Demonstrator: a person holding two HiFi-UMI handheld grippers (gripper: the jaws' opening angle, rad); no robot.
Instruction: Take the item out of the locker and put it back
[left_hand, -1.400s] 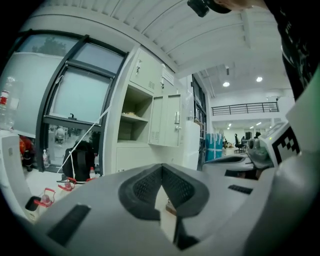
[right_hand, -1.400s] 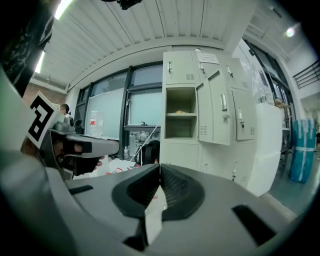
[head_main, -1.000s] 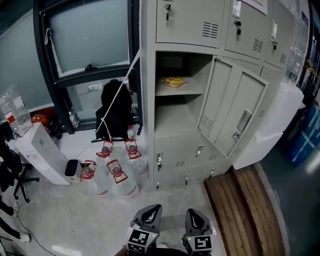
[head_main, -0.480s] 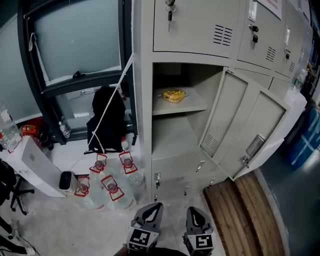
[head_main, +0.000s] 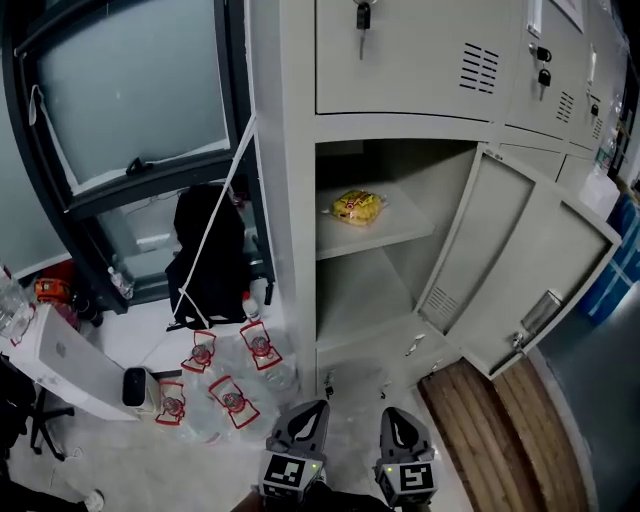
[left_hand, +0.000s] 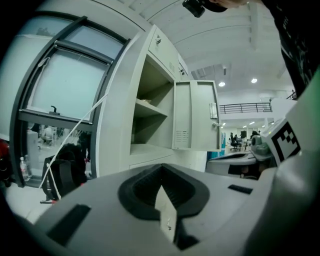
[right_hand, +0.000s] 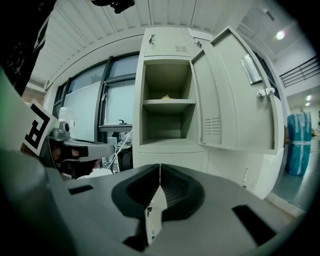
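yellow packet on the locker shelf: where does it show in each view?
Head view: yellow packet on the upper shelf, centre of frame.
Left gripper view: cannot make it out; shelf seen nearly edge-on.
Right gripper view: small yellow spot on the shelf, upper centre.
Shared landmark: open locker door.

Packet (head_main: 357, 206) lies on shelf (head_main: 390, 232) inside the locker (head_main: 285, 200).

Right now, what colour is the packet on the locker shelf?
Yellow with red markings; the packet shows best in the head view.
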